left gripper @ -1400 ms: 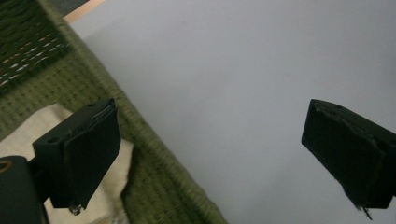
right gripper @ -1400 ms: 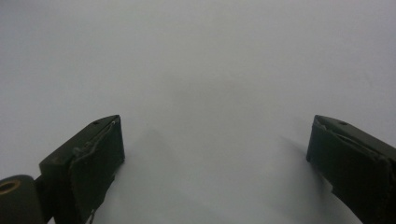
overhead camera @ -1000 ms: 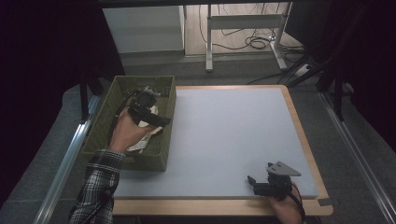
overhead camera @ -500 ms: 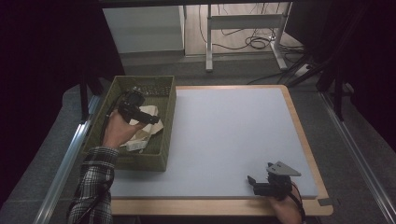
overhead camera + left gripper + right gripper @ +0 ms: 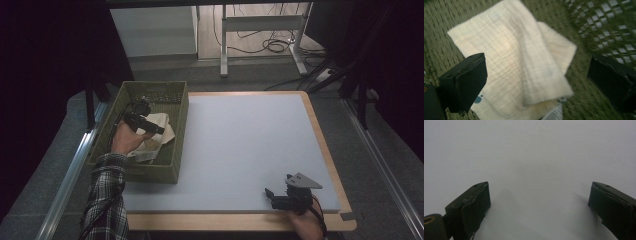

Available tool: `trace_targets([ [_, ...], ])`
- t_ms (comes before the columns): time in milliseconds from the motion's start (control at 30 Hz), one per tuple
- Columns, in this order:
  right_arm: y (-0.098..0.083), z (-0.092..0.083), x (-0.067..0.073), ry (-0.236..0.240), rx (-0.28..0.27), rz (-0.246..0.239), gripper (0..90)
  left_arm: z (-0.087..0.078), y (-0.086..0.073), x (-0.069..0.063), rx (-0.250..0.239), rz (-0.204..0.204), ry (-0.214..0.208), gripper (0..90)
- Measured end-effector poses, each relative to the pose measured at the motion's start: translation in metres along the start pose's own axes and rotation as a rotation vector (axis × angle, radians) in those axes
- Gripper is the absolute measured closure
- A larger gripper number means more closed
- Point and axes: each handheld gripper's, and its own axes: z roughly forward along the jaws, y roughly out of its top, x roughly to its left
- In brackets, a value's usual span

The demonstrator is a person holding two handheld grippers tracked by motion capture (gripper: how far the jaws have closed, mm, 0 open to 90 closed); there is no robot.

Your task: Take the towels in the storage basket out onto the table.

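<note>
A folded cream cloth [image 5: 157, 131] [image 5: 516, 60] lies on the floor of an olive woven basket [image 5: 176, 105] [image 5: 614, 22] at the table's left side. My left gripper [image 5: 156, 128] [image 5: 536, 75] hangs over the cloth inside the basket, jaws wide open with the cloth showing between them. A small printed tag [image 5: 552, 113] peeks out from under the cloth's near edge. My right gripper [image 5: 272, 197] [image 5: 539, 202] rests low over the bare grey table mat [image 5: 250, 140] [image 5: 531, 155] at the front right, open, nothing between its jaws.
The basket's mesh walls stand close around the left gripper. A wooden table rim [image 5: 235, 220] frames the mat. Beyond the table are a white cabinet [image 5: 152, 27], metal table legs [image 5: 225, 40] and loose cables [image 5: 272, 45] on the floor.
The left hand and gripper drew back and to the left inside the basket, still over the cloth. The right gripper stayed where it was.
</note>
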Motion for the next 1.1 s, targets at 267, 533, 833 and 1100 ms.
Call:
trace_targets([
  [267, 0.000, 0.000, 0.000, 0.000, 0.001, 0.000, 4.0, 0.026, 0.006, 0.011, 0.099, -0.020, 0.007, 3.9],
  [533, 0.000, 0.000, 0.000, 0.001, 0.001, -0.001, 4.1, 0.059, 0.013, 0.023, 0.244, -0.062, 0.026, 6.9],
  [833, 0.000, 0.000, 0.000, 0.002, 0.001, -0.001, 4.1, 0.063, 0.012, 0.025, 0.324, -0.062, 0.034, 39.8],
  [1100, 0.000, 0.000, 0.000, 0.002, 0.001, -0.001, 4.1, 0.055, 0.009, 0.030, 0.323, -0.090, 0.017, 77.0],
])
